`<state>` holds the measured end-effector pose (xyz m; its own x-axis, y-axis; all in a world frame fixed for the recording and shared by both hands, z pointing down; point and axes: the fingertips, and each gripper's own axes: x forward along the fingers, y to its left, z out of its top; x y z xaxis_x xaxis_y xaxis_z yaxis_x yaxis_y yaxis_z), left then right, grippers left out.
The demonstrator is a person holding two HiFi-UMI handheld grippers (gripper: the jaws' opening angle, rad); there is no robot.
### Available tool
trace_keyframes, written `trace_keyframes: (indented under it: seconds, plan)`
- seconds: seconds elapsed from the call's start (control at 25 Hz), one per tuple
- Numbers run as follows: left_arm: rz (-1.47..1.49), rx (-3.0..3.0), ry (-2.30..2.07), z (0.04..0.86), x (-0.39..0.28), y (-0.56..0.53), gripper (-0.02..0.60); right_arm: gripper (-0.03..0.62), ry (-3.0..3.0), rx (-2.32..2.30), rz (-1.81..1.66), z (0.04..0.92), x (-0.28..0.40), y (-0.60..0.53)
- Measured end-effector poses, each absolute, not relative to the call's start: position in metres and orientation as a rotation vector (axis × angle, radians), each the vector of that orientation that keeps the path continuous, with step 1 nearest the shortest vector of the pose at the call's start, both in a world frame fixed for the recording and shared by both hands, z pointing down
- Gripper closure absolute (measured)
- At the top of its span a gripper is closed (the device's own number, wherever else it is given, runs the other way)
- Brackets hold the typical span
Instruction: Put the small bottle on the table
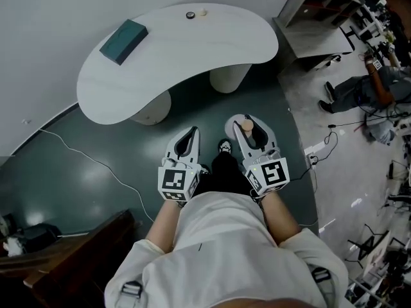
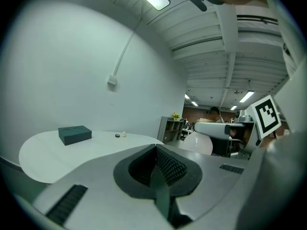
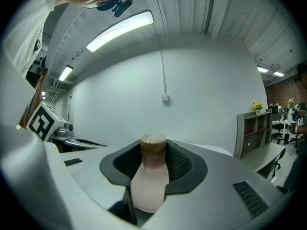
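The small bottle (image 3: pixel 149 174) is not on the table (image 1: pixel 186 50) yet. It sits upright between the jaws of the right gripper (image 1: pixel 247 126), which are closed on its pale body, with the brown cap poking up above the dark pads. From above, only the cap and a bit of the shoulder show at the front of that gripper.

The left gripper (image 1: pixel 187 136) hangs just beside the right one, level with it. Its jaws are pressed together with nothing between them, so it has no part in the carry.

The person holds both grippers out in front of the body over the dark green floor, and the white, curved table lies ahead, well apart from them. On its top are a teal box (image 1: pixel 124 41) near the left end and two tiny things, one dark (image 1: pixel 190 15) and one light (image 1: pixel 202 11), close together at the far edge. Most of the top is bare, so there is plenty of room to set the bottle down.

As I judge it, the pick-up is done and the job is roughly half through. What is left is to close the gap to the table, lower the bottle onto a bare patch so it stands, and open the right jaws.
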<state>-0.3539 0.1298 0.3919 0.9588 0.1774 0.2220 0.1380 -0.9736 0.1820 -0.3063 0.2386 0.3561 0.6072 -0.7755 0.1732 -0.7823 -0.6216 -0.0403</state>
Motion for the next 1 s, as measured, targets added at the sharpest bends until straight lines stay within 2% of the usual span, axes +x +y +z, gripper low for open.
trace_keyframes:
  seconds: [0.4,1.0]
  plan:
    - [0.371,2.976,0.131,0.389,-0.321,0.084,0.563,0.459,-1.428,2.748,0.262,0.362,-0.263,0.198]
    - [0.402,2.990,0.104,0.379,-0.164,0.106,0.563,0.459,-1.493,2.654,0.271,0.363,-0.109,0.217]
